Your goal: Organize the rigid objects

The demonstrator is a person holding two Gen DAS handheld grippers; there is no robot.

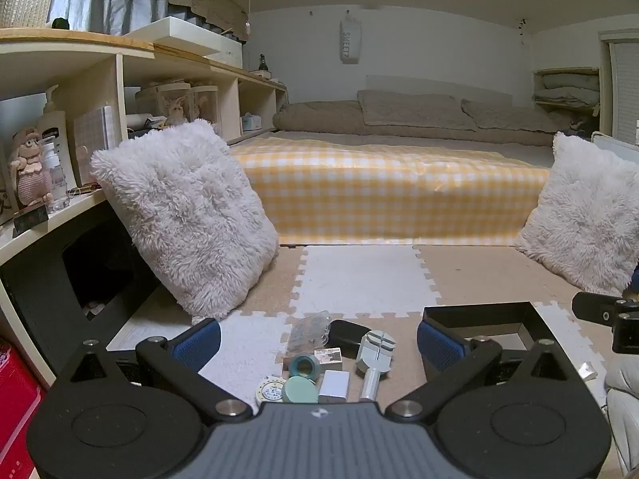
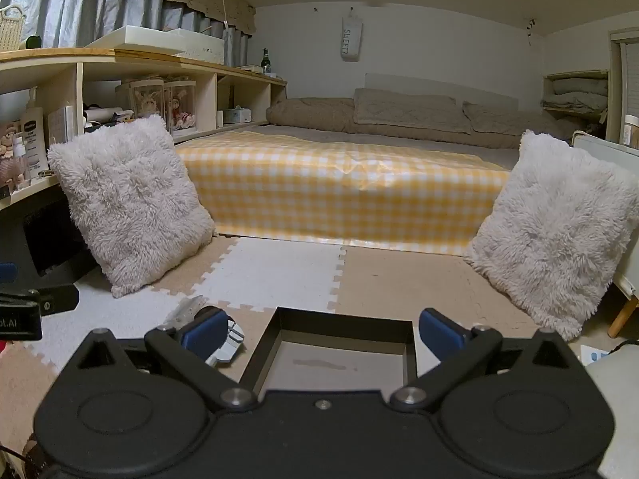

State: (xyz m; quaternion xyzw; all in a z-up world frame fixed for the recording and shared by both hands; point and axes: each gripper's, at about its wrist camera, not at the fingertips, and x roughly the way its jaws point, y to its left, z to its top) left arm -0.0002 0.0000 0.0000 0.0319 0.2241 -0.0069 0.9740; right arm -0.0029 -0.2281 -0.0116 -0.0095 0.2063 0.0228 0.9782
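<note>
Left gripper [image 1: 318, 345] spread wide, held nothing. Pile of small things [image 1: 331, 363] lay right in front of it, left of black box [image 1: 479, 315]. Right gripper [image 2: 319, 333] spread wide too, empty, over box. Left hand nearer pile.

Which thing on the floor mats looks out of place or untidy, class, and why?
A loose jumble of small items (teal tape roll, white charger block, pale tool with a metal handle, clear plastic bag) lies scattered on the foam mat, while the black open box beside it is empty.
</note>
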